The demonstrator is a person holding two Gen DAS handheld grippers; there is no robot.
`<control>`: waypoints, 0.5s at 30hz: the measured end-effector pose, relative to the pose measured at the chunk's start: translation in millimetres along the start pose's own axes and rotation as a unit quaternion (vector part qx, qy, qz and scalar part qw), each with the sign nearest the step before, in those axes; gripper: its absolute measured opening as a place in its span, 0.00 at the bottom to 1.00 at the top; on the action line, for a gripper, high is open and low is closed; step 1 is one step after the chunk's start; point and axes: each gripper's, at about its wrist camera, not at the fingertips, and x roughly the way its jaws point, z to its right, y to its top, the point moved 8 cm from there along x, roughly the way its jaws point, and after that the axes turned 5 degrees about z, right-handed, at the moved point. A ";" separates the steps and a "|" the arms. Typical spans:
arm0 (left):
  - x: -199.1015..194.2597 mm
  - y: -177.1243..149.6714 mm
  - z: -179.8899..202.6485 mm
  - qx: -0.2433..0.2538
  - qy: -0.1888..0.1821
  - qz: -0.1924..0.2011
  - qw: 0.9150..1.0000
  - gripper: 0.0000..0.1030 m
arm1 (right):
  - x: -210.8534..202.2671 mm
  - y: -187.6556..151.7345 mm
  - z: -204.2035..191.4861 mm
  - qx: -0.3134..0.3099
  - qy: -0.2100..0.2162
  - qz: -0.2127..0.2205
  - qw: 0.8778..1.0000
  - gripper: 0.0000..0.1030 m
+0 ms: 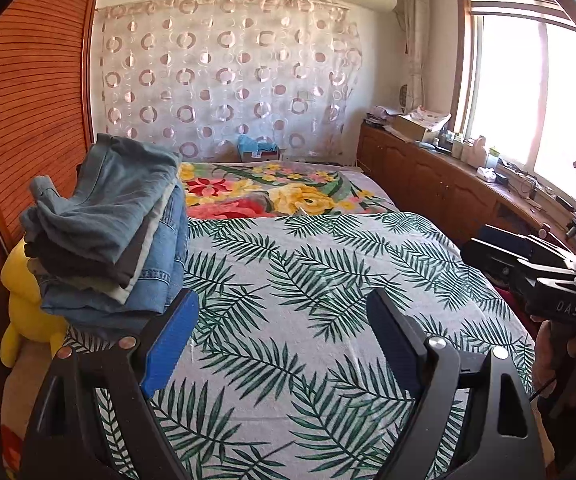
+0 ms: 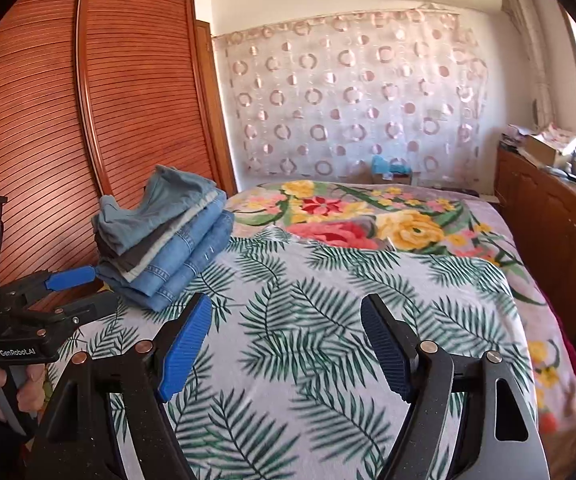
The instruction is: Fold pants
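I hold my left gripper [image 1: 284, 340] above the near part of the bed, its two blue-padded fingers spread wide apart with nothing between them, only the palm-leaf sheet [image 1: 328, 280] showing in the gap. My right gripper [image 2: 286, 346] hangs the same way over the same sheet, fingers well apart and empty. The pants [image 1: 112, 224] are on the left side of the bed: a folded stack, several pairs one on another, light blue denim at the bottom, a grey and a dark layer between, and a soft blue-grey pair on top whose upper edge rumples upward. The stack sits near the bed's left edge, just beside the slatted wooden wardrobe [image 1: 28, 120], and in the left wrist view it lies just beyond my left finger's tip; I cannot tell whether they touch. A yellow plush toy [image 1: 24, 312] is wedged between the bed and the wardrobe, below the stack. Farther up the bed lies a flowered blanket [image 1: 272, 192], and behind it a sheer curtain with ring patterns [image 1: 224, 76] covers the wall. A low wooden cabinet [image 1: 428, 172] cluttered with boxes runs under the bright window [image 1: 528, 96] on the right.
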 end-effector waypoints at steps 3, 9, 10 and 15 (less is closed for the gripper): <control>-7.3 -1.1 7.1 0.002 -0.002 0.002 1.000 0.84 | -12.2 -3.8 -3.3 0.003 -0.012 0.001 1.000 0.80; -23.3 1.3 16.7 0.004 -0.004 0.010 1.000 0.84 | -40.9 -7.2 -11.4 0.009 -0.042 0.015 0.999 0.83; -25.5 3.1 17.7 0.005 -0.005 0.012 1.000 0.84 | -46.2 -7.3 -12.5 0.009 -0.045 0.019 0.999 0.83; -37.4 13.2 23.6 0.007 -0.007 0.024 1.000 0.84 | -66.6 -4.8 -19.3 0.005 -0.060 0.037 0.998 0.83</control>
